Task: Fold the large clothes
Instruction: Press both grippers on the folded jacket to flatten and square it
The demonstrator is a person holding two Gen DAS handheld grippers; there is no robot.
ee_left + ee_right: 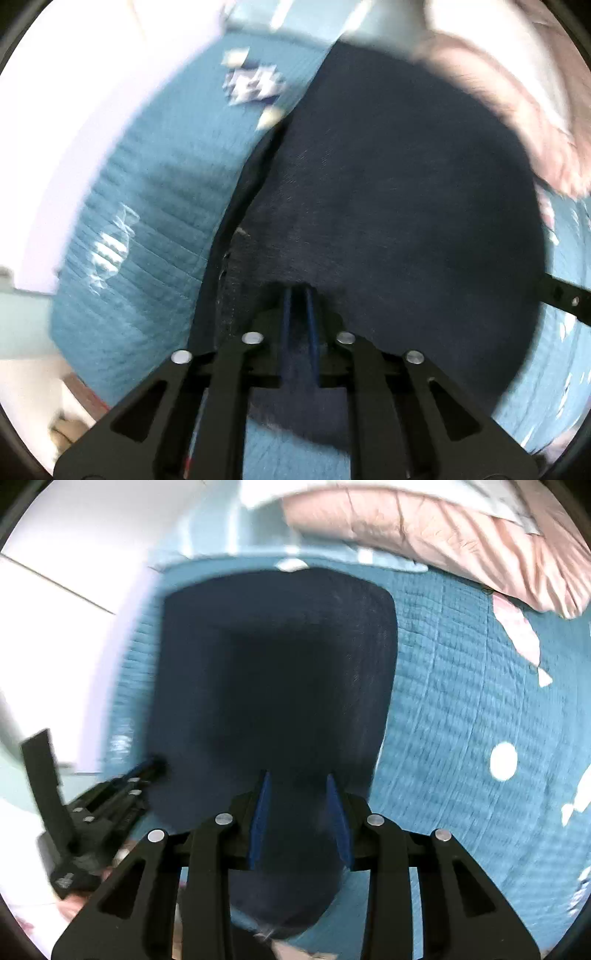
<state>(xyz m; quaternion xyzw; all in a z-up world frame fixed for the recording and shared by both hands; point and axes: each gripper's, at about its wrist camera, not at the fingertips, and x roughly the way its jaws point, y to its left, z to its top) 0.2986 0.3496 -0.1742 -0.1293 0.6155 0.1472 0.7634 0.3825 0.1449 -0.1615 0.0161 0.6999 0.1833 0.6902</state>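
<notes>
A large dark navy garment (277, 657) lies flat on a teal quilted bedspread (461, 701), its far end squared off. My right gripper (297, 779) points down at the near end, and a thick bunch of the navy cloth fills the space between its blue pads (260, 812), which press on it. In the left wrist view the same garment (388, 184) spreads ahead with a folded edge running up its left side. My left gripper (298, 290) is shut on a thin fold of that cloth. The left gripper (147, 771) also shows at the garment's left edge in the right wrist view.
A pink quilt (443, 528) is bunched at the far right of the bed, also seen as a pink quilt (535, 129) in the left wrist view. The bed's left edge meets a pale floor (55, 609). White patterns mark the bedspread (147, 203).
</notes>
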